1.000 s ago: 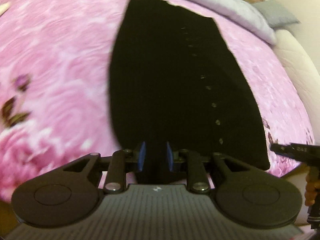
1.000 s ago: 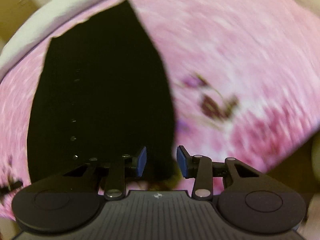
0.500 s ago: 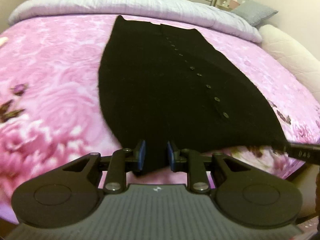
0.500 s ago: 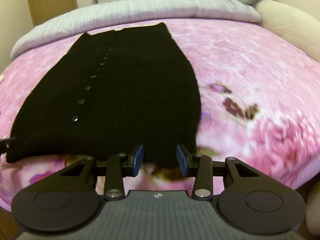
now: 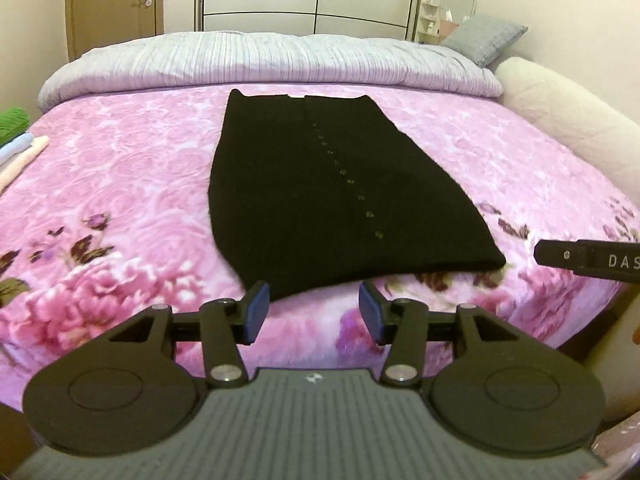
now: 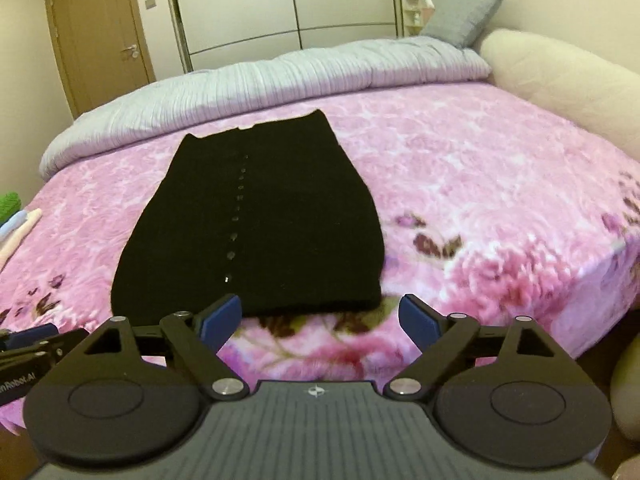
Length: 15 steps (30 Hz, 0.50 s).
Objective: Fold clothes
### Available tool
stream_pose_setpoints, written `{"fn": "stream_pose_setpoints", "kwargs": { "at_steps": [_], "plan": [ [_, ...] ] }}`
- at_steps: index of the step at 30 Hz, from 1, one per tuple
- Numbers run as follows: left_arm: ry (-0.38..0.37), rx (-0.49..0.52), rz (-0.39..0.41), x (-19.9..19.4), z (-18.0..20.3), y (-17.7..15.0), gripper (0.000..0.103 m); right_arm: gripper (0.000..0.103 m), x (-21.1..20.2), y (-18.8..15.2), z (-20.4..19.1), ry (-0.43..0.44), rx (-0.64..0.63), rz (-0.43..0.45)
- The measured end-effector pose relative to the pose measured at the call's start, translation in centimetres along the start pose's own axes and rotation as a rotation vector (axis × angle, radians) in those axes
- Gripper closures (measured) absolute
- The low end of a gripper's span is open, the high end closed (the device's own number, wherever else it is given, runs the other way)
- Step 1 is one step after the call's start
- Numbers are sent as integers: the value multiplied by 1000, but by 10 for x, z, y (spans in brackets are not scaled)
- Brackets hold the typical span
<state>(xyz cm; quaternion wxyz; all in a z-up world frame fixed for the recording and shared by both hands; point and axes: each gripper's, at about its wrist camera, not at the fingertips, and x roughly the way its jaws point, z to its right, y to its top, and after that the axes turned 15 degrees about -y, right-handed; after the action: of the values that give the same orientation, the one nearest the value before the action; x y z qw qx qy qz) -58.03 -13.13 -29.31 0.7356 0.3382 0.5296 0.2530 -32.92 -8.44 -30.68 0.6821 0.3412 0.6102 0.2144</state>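
At the far left edge of the left wrist view lies a stack of folded clothes (image 5: 16, 140) (green on top). At centre frame a black garment (image 5: 320, 192) with a row of buttons lies flat on the pink floral blanket (image 5: 120, 200). Below it the left gripper (image 5: 314, 312) stands open and empty; the right gripper (image 6: 320, 316) is spread wider, also empty.

Black garment (image 6: 256, 232) flat on pink bed (image 6: 480, 184); right gripper (image 6: 320, 316) fingers (image 6: 418, 320) apart, empty, just short of hem.
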Motion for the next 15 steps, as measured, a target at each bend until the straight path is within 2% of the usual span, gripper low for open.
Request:
{"fn": "stream_pose_setpoints", "kwargs": {
  "at_steps": [6,15],
  "plan": [
    [72,26,19,-17,13,-4,42,14,-29,-8,-1,13,-3,22],
    [104,28,18,-22,14,-11,40,14,-35,-19,-3,1,-9,19]
  ]
}}
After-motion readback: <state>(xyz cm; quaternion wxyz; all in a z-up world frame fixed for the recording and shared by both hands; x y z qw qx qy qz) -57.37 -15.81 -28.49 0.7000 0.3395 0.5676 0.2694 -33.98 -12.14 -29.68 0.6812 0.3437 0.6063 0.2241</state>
